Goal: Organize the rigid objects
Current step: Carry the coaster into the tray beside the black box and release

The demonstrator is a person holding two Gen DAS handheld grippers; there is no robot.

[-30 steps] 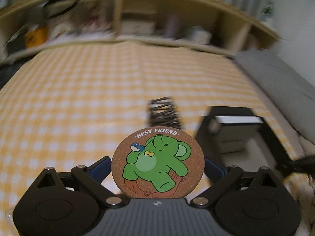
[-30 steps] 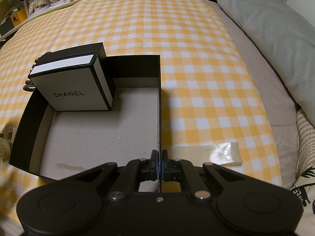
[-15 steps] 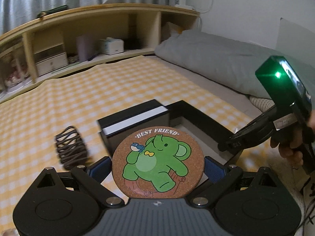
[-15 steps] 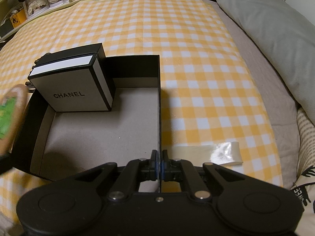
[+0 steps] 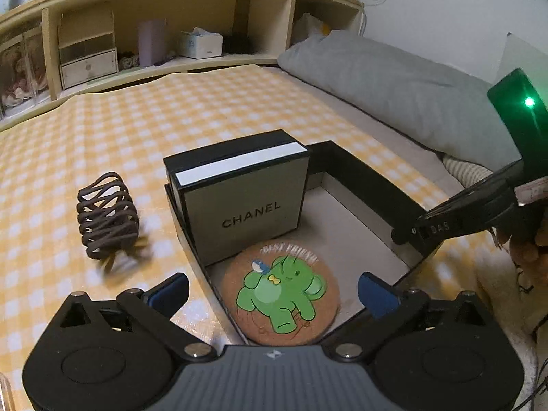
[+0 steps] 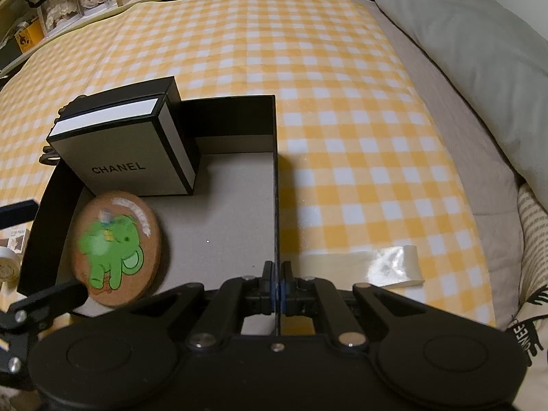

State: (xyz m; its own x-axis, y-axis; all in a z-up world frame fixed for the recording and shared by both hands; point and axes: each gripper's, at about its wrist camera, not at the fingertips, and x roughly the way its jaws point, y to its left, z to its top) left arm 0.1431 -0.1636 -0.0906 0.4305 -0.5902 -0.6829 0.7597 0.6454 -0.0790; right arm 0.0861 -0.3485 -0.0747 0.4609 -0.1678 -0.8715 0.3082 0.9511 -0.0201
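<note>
On the yellow checked bedspread, a brown wire spiral holder lies left of the shallow black cardboard tray. Your left tongs are wide open and hold nothing. The round cork coaster with a green elephant lies in the tray's near left corner, touching the white-and-black Chanel box. Your right tongs are squeezed tight on the tray's right wall.

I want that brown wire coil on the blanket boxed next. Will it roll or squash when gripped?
The brown wire coil lies on its side on the checked blanket, so a nudge would probably roll it. Its open loops look springy and may flex under the left gripper. It looks light for its size.
</note>
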